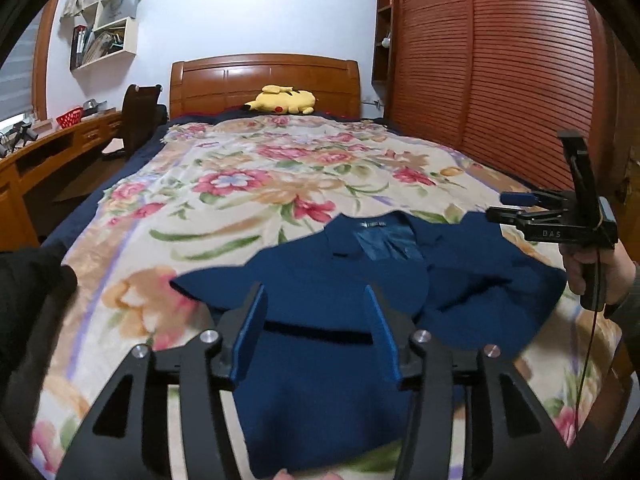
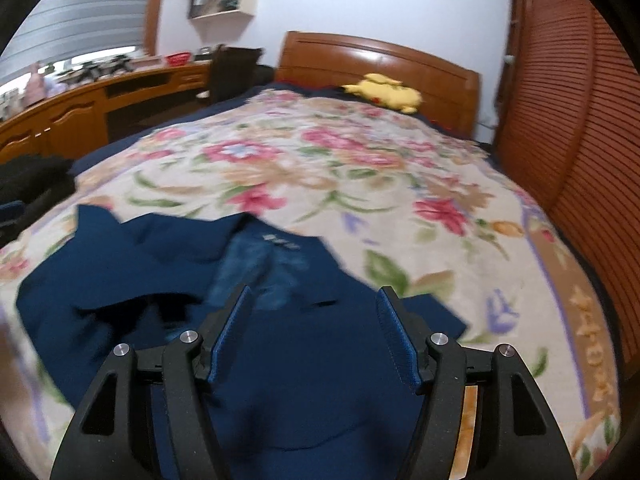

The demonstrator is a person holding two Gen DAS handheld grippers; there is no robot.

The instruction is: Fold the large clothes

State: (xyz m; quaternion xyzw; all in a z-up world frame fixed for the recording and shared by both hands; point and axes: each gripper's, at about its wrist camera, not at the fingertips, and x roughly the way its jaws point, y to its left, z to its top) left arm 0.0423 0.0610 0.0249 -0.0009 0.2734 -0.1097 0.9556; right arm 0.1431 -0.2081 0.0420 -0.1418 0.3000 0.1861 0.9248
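**A Blue Coat Lying on the Flowery Bed**

A big dark blue coat (image 1: 320, 280) is lying on the bed (image 1: 240, 184), right under and in front of the left gripper (image 1: 316, 334). The coat is soft and thick. It is looking bumpy and folded over in places, not flat. Its collar is sitting at the far end, away from the gripper, and a shiny lighter blue lining with a small label is showing inside the neck. One flap of the coat is lying over to the right of the left gripper, with a dark fold line running across between the gripper's blue fingers (image 1: 252, 336).

The left gripper is standing open above the cloth, and nothing is pinched in it. The right gripper (image 2: 314, 332) is also standing open over the coat (image 2: 312, 392), with the blue cloth showing between its fingers but not squeezed. From the left wrist view, the right gripper (image 1: 516, 204) is hanging off to the right, held by a hand (image 1: 588, 264).

The bed cover is showing pink and orange flowers. A yellow plush toy (image 1: 282, 100) is resting far ahead by the headboard (image 1: 264, 80).
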